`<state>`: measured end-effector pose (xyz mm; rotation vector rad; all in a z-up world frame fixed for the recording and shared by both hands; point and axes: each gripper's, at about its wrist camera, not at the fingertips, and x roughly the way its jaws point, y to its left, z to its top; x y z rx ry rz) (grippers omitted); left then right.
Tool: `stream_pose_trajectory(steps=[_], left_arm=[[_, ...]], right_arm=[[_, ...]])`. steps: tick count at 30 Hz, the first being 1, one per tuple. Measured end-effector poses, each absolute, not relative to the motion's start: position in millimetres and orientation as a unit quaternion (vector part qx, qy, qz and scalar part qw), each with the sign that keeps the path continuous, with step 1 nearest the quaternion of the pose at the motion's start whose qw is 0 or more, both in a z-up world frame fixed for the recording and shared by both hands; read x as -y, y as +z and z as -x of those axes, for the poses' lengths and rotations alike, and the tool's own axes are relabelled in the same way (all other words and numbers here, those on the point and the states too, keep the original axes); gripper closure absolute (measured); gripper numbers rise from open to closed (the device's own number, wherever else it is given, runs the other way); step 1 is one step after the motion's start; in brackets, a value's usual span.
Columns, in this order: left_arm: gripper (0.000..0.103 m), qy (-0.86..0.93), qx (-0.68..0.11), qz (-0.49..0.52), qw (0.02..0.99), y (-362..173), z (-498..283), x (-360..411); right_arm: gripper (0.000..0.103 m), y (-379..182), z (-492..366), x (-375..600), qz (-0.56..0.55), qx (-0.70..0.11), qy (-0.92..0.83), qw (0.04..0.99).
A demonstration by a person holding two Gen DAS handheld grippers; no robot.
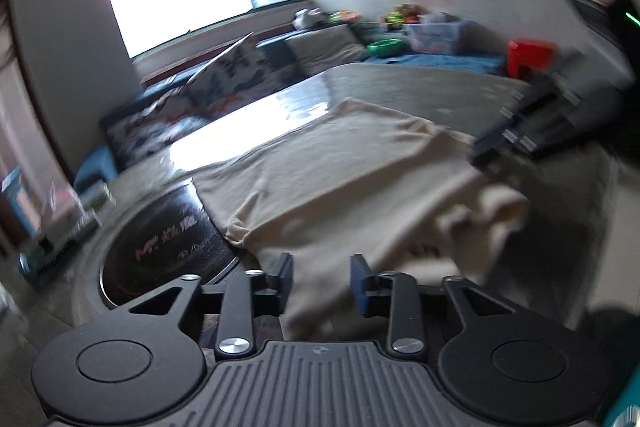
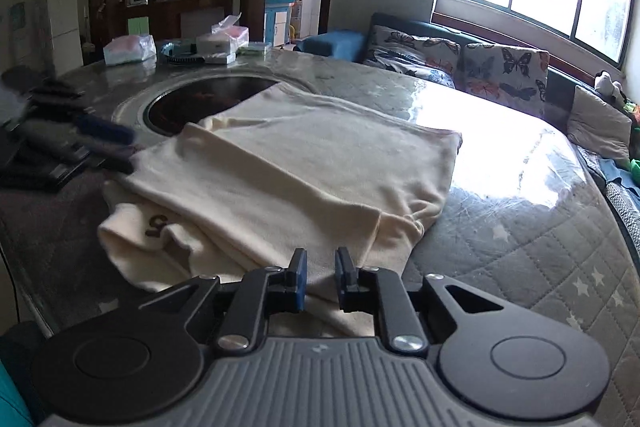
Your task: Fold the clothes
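Observation:
A cream garment [image 2: 304, 163] lies partly folded on the round table [image 2: 520, 235], with brown print at its near left corner. It also shows in the left wrist view [image 1: 340, 163], blurred. My right gripper [image 2: 321, 277] is open just above the garment's near edge, empty. My left gripper [image 1: 321, 283] is open over the garment's near edge, empty. The right gripper appears blurred at the right in the left wrist view [image 1: 504, 143]; the left gripper appears blurred at the left in the right wrist view [image 2: 104, 143].
A dark round hotplate [image 2: 200, 103] is set in the table, partly under the garment. Tissue packs and boxes [image 2: 216, 43] stand at the table's far side. A sofa with butterfly cushions [image 2: 500, 67] runs under the window.

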<state>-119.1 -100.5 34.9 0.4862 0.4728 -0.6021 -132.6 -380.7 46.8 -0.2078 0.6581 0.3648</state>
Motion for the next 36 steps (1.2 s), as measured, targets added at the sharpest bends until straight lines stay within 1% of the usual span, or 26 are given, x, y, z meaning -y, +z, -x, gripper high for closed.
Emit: stream_pose_trajectory(steps=[3,4,5,6,9,10,11,13,14,16,18,20,23,25,27,30,32,33,34,35,36], left_arm=[[0.058,-0.308,-0.211,-0.28,0.884,25.7,135.1,105.4],[0.058,-0.311,-0.207,-0.292,0.881,21.6,137.7,109.2],[0.058,-0.313,-0.202,-0.302,0.877,17.2,139.8,113.3],[0.058,-0.316,-0.197,-0.312,0.874,13.3,140.8,117.0],[0.058,-0.325,-0.175,-0.336,0.866,4.0,143.9,130.4],[0.058,-0.331,-0.17,-0.341,0.863,1.7,144.5,134.3],[0.058,-0.338,-0.166,-0.345,0.86,-0.5,144.8,138.0],[0.059,-0.344,-0.156,-0.355,0.855,-5.1,144.7,144.8],[0.059,-0.345,-0.151,-0.358,0.854,-7.1,144.1,147.4],[0.068,-0.35,-0.151,-0.356,0.853,-8.3,141.0,151.3],[0.087,-0.352,-0.156,-0.341,0.857,-7.0,135.2,151.8],[0.091,-0.35,-0.16,-0.322,0.865,-3.0,127.7,149.9],[0.093,-0.347,-0.17,-0.279,0.879,9.7,113.6,144.2],[0.093,-0.344,-0.176,-0.257,0.886,17.4,102.7,141.5],[0.093,-0.34,-0.183,-0.24,0.891,24.0,92.3,139.6],[0.093,-0.339,-0.191,-0.224,0.893,26.3,85.4,138.9],[0.093,-0.34,-0.193,-0.219,0.894,26.5,81.9,138.8],[0.091,-0.34,-0.195,-0.217,0.894,26.1,80.6,138.6],[0.09,-0.338,-0.197,-0.217,0.894,25.2,80.4,137.6],[0.087,-0.336,-0.199,-0.219,0.894,24.3,80.5,136.2],[0.084,-0.335,-0.199,-0.22,0.894,23.4,81.4,134.5]], right_arm=[[0.088,51.2,134.2,382.7,0.097,-0.321,0.178,0.925],[0.086,52.8,135.3,383.2,0.096,-0.321,0.178,0.925],[0.081,54.3,137.1,383.6,0.096,-0.321,0.177,0.925],[0.079,55.8,139.2,384.0,0.099,-0.321,0.176,0.925],[0.068,58.7,146.0,383.1,0.12,-0.32,0.178,0.923],[0.062,59.5,148.8,382.7,0.126,-0.319,0.18,0.922],[0.058,60.3,151.5,382.3,0.133,-0.318,0.182,0.921],[0.056,60.7,156.9,381.0,0.152,-0.317,0.191,0.916],[0.051,60.6,159.5,379.9,0.163,-0.316,0.195,0.914],[0.046,59.0,165.9,376.0,0.192,-0.314,0.207,0.907],[0.042,56.0,173.8,369.6,0.223,-0.311,0.221,0.897],[0.031,52.7,181.3,362.9,0.258,-0.3,0.238,0.887],[0.029,47.0,188.0,352.0,0.303,-0.278,0.253,0.876],[0.028,43.6,188.1,346.2,0.321,-0.266,0.26,0.871],[0.029,40.9,180.4,343.3,0.317,-0.261,0.263,0.873],[0.035,38.3,163.2,342.2,0.298,-0.264,0.259,0.88],[0.048,37.1,149.1,343.8,0.269,-0.281,0.26,0.884],[0.052,36.9,142.0,345.1,0.253,-0.29,0.26,0.885],[0.067,38.3,134.6,348.1,0.23,-0.304,0.261,0.887],[0.075,39.9,127.9,351.1,0.209,-0.315,0.261,0.888],[0.076,41.9,124.0,353.8,0.195,-0.32,0.262,0.889]])
